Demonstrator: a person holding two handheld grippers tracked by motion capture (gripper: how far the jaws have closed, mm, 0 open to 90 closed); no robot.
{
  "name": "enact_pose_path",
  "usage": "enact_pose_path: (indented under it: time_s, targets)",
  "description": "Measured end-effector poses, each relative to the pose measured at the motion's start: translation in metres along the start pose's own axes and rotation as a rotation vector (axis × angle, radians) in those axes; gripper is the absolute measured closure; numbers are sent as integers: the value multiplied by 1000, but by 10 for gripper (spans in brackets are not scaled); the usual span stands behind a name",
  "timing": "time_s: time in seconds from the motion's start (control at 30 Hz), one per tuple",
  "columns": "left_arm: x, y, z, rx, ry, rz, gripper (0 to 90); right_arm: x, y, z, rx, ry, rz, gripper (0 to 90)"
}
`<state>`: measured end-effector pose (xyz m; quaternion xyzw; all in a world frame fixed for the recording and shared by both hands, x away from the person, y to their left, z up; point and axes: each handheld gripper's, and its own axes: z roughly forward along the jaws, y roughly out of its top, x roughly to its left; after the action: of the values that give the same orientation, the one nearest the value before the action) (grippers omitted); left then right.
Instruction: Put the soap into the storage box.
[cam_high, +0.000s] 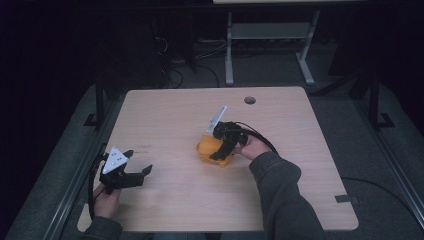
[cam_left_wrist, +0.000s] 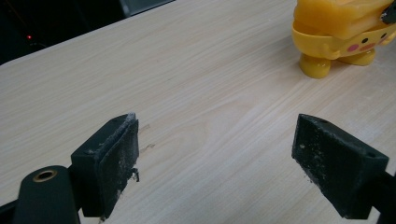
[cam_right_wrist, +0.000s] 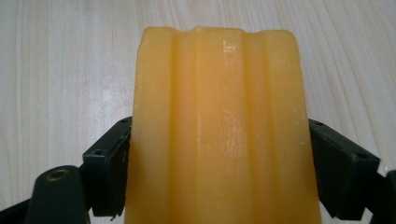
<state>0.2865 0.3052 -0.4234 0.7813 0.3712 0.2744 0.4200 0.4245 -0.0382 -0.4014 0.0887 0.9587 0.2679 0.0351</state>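
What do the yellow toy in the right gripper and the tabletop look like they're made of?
Yellow toy: probably moulded plastic or soft vinyl, semi-glossy, going by its streaky highlights, rounded ridges and painted pink cheeks. Tabletop: looks like pale wood-grain laminate, matte, with even printed-looking grain and a round cable hole; solid wood can't be ruled out.

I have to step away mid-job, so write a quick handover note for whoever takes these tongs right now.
Right tongs: shut on the yellow plastic cartoon-faced toy, one jaw pressed on each flank, at the middle of the light wooden table.
Left tongs: open, holding nothing, low over the table's near left part, aimed at the toy.
Done: toy gripped. In the left gripper view its feet look to be on the table.
Left: probably lift or move it; the left tongs could steady it.
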Motion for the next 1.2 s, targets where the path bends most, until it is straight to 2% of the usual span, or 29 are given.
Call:
enact_pose_path:
  time_s: [0.1,0.53,0.77,1.2]
  targets:
    - [0,0,0,0,1,2,141,0,0,-4,-18,3,-3,187]
    - [0,0,1,4,0,1,141,4,-2,-11,-19,-5,-9,184]
    - [0,0,1,4,0,1,141,6,-4,-19,-47,-15,-3,188]
    - [0,0,0,1,2,2,141,6,-4,-19,-46,-19,-3,198]
